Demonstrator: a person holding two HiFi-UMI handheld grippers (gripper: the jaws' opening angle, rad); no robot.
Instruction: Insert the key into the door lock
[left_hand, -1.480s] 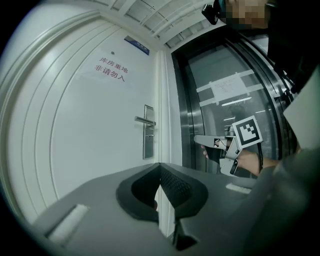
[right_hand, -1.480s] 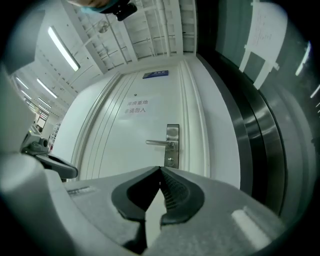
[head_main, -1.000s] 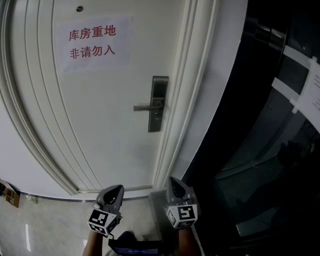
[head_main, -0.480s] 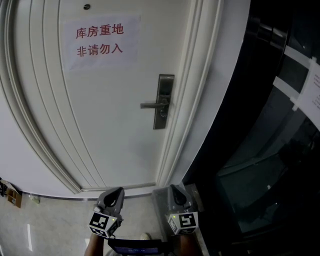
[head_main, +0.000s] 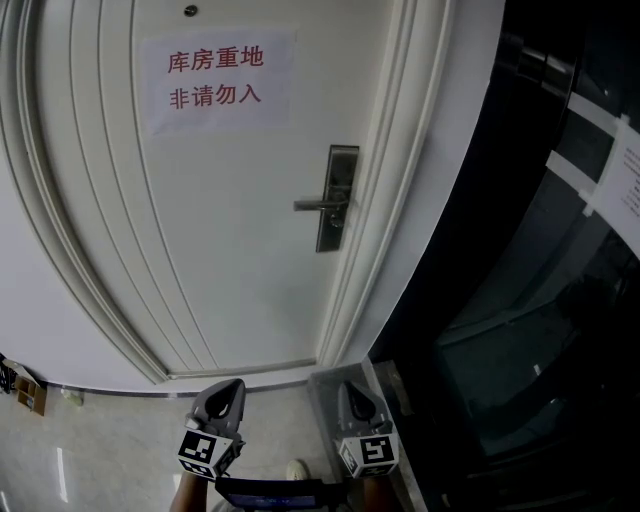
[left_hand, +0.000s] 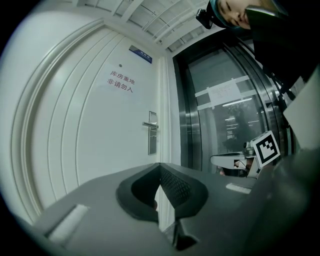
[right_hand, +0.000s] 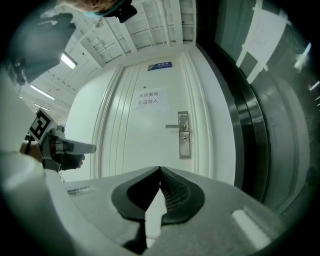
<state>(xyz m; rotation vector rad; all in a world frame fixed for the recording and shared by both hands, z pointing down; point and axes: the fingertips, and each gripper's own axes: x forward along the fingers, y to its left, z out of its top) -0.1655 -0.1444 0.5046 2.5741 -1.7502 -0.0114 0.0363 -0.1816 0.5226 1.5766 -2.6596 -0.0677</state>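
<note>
The white door (head_main: 230, 220) carries a steel lock plate (head_main: 338, 198) with a lever handle (head_main: 318, 205) pointing left. The same lock plate (right_hand: 184, 135) and its handle (right_hand: 174, 126) show in the right gripper view, and the lock plate (left_hand: 152, 132) appears small in the left gripper view. My left gripper (head_main: 231, 386) and right gripper (head_main: 350, 388) sit side by side at the bottom of the head view, pointing level at the door and well short of it. The left gripper (left_hand: 160, 165) and the right gripper (right_hand: 160, 169) both have their tips together. I see no key at either pair of tips.
A paper sign (head_main: 218, 78) with red characters hangs on the door. Right of the white door frame (head_main: 400, 180) stands dark glass (head_main: 540, 300) with a taped notice (head_main: 620, 170). A cardboard box (head_main: 22, 388) lies on the tiled floor at the lower left.
In the head view the door and its lock have drifted to the right and slightly up. Both grippers sit lower in the picture. Their jaws stay together.
</note>
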